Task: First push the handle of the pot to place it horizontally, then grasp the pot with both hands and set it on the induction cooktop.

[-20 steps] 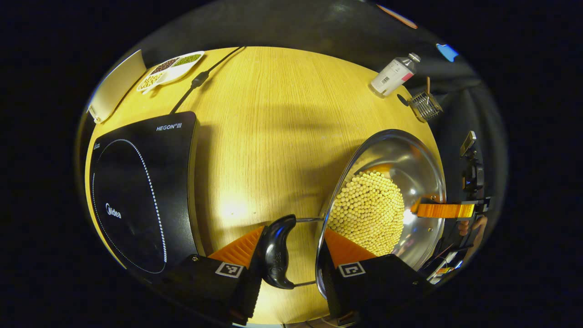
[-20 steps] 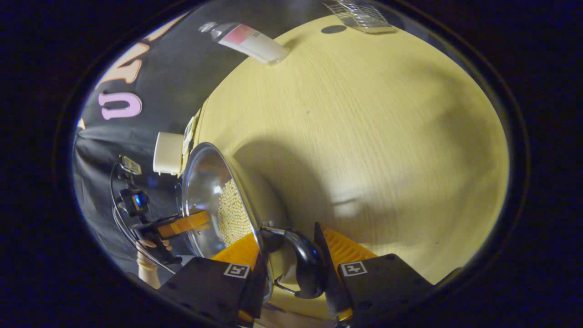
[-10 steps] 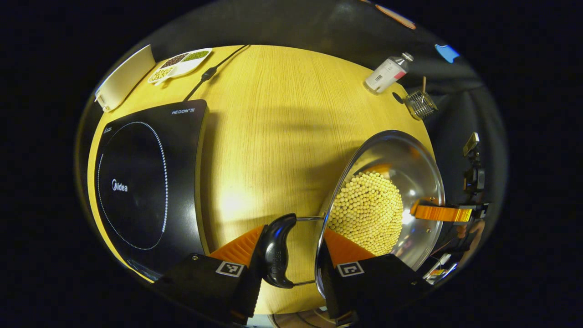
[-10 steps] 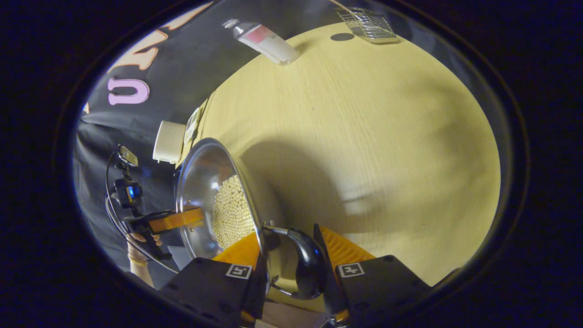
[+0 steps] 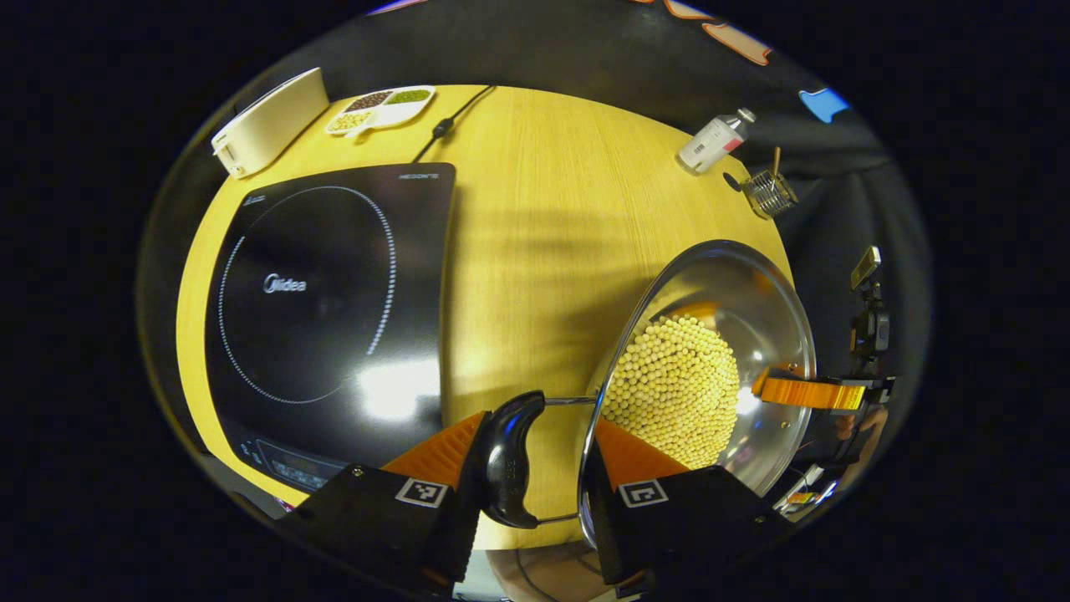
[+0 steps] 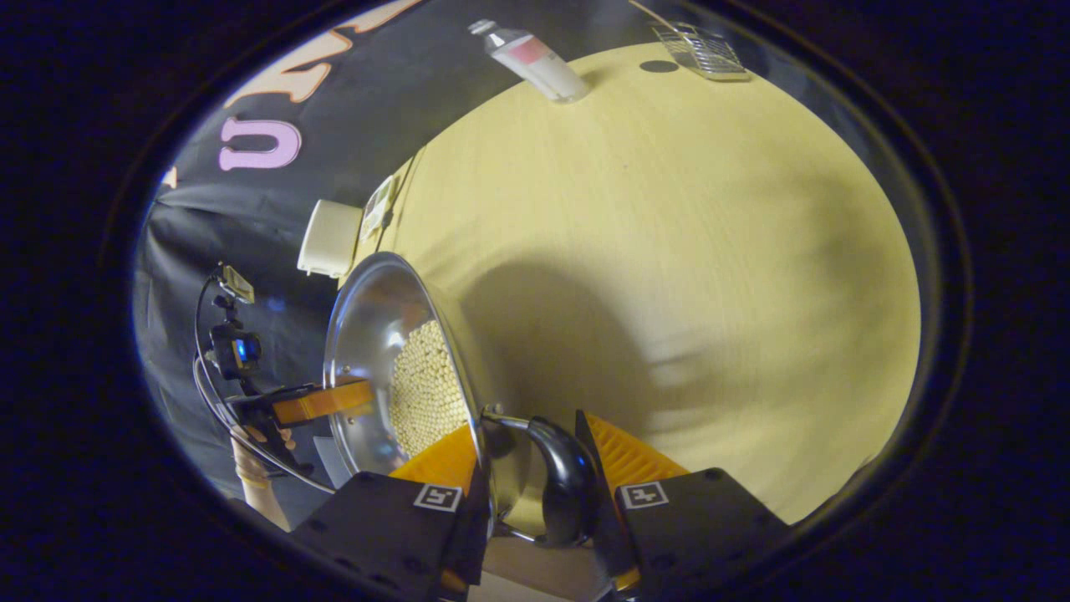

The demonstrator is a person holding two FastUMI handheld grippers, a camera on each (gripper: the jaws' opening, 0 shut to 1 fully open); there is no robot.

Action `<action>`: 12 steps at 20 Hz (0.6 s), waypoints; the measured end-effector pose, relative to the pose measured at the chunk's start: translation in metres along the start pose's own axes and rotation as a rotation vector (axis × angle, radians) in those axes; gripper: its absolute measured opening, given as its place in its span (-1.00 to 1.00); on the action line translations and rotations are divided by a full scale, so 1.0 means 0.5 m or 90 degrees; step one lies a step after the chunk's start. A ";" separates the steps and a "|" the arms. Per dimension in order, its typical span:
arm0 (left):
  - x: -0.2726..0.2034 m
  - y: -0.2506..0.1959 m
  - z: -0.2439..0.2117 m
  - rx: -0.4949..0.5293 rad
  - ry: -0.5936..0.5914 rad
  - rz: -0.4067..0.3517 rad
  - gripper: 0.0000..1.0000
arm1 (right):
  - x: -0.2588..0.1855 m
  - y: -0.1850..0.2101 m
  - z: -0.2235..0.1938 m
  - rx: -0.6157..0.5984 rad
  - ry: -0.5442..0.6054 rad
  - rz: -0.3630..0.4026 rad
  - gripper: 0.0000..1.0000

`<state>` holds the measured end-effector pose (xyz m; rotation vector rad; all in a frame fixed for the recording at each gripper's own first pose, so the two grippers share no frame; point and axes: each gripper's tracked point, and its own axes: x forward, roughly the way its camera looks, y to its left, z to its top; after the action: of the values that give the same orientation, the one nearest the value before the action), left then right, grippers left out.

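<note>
Both my grippers clamp the pot by its handles, held over the table at about 4 o'clock from the cooktop.

In the left gripper view, the induction cooktop (image 5: 326,309) lies at 9 o'clock on the wooden table (image 5: 535,217), with a white box (image 5: 267,125) and a divided dish (image 5: 380,109) beyond it at 11. My left gripper (image 5: 535,456) is clenched across the pot's rim and black side handle (image 5: 506,468). The steel pot (image 5: 710,368), full of pale beans (image 5: 673,389), sits at 4 o'clock. A bottle (image 5: 710,142) and a wire basket (image 5: 769,192) stand at 1. In the right gripper view, my right gripper (image 6: 527,464) grips the opposite handle (image 6: 564,485) at 6 o'clock, one finger inside the rim and one outside the handle.
</note>
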<state>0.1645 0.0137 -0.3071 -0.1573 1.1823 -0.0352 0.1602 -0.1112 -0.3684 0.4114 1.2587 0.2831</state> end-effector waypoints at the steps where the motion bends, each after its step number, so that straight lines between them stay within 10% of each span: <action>1: -0.006 0.003 0.001 -0.002 -0.005 0.002 0.19 | 0.000 -0.001 0.004 -0.003 0.000 0.003 0.07; 12: -0.055 0.011 -0.007 0.002 -0.051 0.007 0.15 | 0.010 -0.004 0.011 -0.023 -0.007 0.020 0.07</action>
<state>0.1505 0.0220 -0.2840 -0.1483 1.1033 -0.0199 0.1669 -0.1118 -0.3726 0.4012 1.2363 0.3289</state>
